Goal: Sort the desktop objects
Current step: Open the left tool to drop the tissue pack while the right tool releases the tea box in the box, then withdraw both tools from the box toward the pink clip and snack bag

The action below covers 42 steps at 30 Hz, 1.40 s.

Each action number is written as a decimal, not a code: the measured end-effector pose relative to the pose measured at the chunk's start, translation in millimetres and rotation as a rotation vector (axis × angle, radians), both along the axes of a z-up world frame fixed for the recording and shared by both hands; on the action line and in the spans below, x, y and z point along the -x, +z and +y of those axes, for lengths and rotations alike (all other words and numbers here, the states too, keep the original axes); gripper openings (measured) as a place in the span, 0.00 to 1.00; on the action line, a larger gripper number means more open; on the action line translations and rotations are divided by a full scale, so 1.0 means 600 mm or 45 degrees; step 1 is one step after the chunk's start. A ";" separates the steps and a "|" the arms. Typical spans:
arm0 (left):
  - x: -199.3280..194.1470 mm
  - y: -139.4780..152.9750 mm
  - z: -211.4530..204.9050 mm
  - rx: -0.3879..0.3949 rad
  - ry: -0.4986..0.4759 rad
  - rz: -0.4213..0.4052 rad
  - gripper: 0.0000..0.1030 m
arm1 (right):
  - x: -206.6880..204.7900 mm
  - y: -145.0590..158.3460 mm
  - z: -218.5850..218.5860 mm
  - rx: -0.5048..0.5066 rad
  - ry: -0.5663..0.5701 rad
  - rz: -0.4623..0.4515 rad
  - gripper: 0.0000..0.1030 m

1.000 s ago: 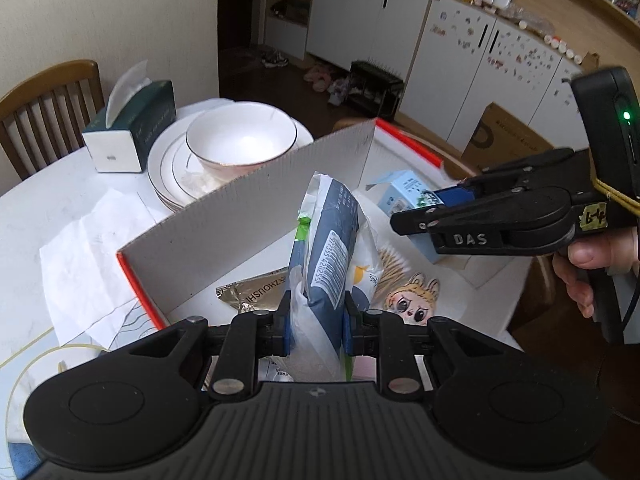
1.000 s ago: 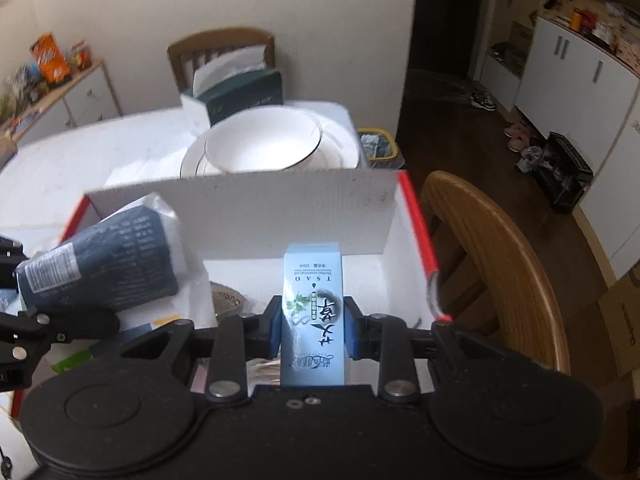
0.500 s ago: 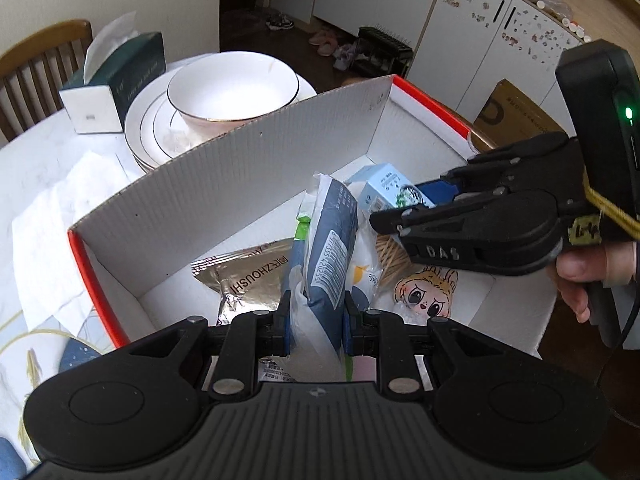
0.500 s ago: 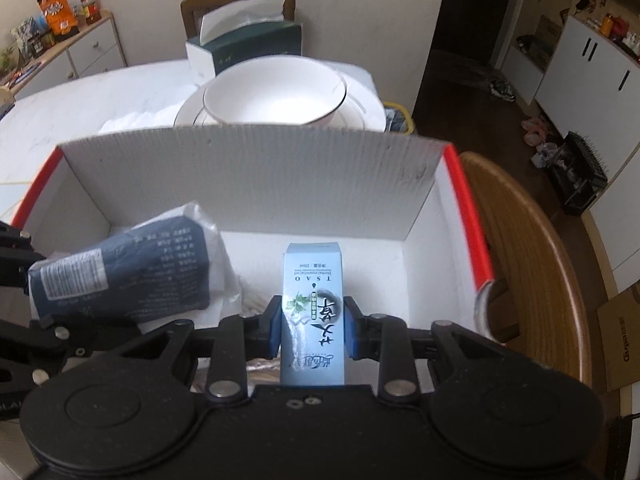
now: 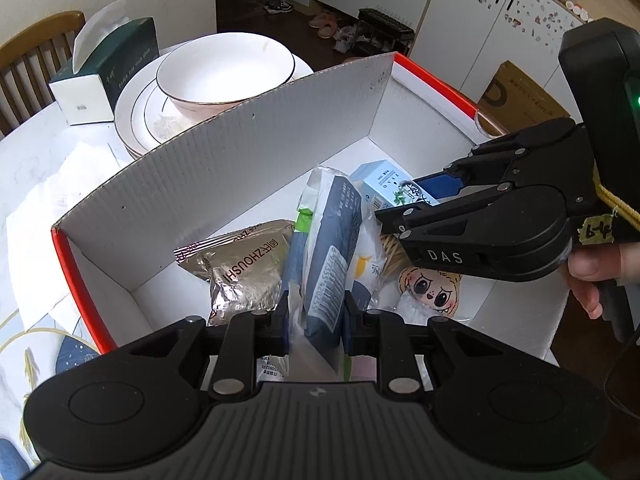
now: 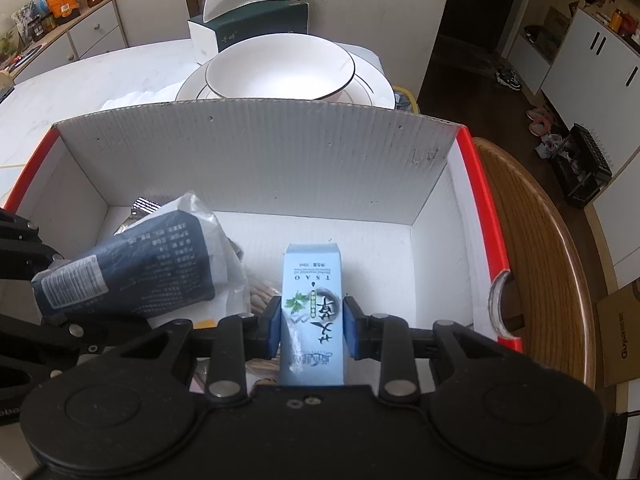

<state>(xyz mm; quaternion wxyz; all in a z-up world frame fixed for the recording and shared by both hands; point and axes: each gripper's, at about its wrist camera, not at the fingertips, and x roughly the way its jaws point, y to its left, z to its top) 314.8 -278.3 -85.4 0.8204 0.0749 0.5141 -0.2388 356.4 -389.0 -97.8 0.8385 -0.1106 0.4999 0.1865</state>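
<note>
Left gripper point(image 5: 314, 322): clenched on a dark blue plastic packet point(image 5: 328, 248), held over the inside of the box, its barcode label facing up.

Right gripper point(image 6: 311, 326): clenched on a pale blue carton point(image 6: 312, 312) marked "TSAO", held upright-lengthwise between the blue pads point(image 6: 274, 326), over the box floor toward its right half. Seen from the left wrist camera, this gripper reaches in from the right side with a hand point(image 5: 592, 280) on its handle.

Cardboard box point(image 6: 256, 168): white corrugated inside, red outside edges, open at the top, standing on the surface.

Contents lying on the box floor:
- silver foil pouch point(image 5: 236, 264), printed "MEIZHOUSHI", at the left, just beside the blue packet;
- cartoon-face sticker or card point(image 5: 430, 286), under the right gripper;
- a bundle of thin wooden sticks point(image 5: 392, 254), partly hidden, kind uncertain.

Surface point(image 6: 80, 80): white, marbled.
- White bowl point(image 6: 280, 68) with a dark rim, resting on stacked plates point(image 5: 136, 116), just behind the box's tall back wall.
- Dark green tissue box point(image 6: 256, 26), beyond the bowl, a tissue sticking up.
- Crumpled white tissue paper point(image 5: 44, 200), left of the box.

Wooden chair point(image 6: 536, 240): back rail just beside the box's right wall.
</note>
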 end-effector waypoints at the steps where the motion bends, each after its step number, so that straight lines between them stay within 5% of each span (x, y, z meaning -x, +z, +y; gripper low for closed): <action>1: 0.000 0.000 0.000 -0.003 0.000 -0.001 0.21 | 0.000 0.000 0.000 -0.001 -0.001 0.001 0.31; 6: 0.006 0.000 0.003 0.001 0.004 -0.005 0.33 | 0.007 0.000 -0.002 0.028 -0.028 -0.011 0.41; 9: 0.014 0.006 0.007 0.021 0.007 -0.034 0.65 | 0.011 0.004 -0.007 0.029 -0.046 -0.020 0.46; 17: 0.036 0.028 0.017 0.058 -0.001 -0.070 0.66 | 0.028 0.027 -0.004 0.028 -0.024 -0.065 0.66; 35: 0.111 0.099 0.089 0.110 0.087 -0.277 0.66 | 0.077 0.100 -0.023 -0.097 -0.058 -0.147 0.85; 42: 0.140 0.119 0.116 0.114 0.093 -0.348 0.74 | 0.115 0.119 -0.012 -0.183 -0.058 -0.175 0.91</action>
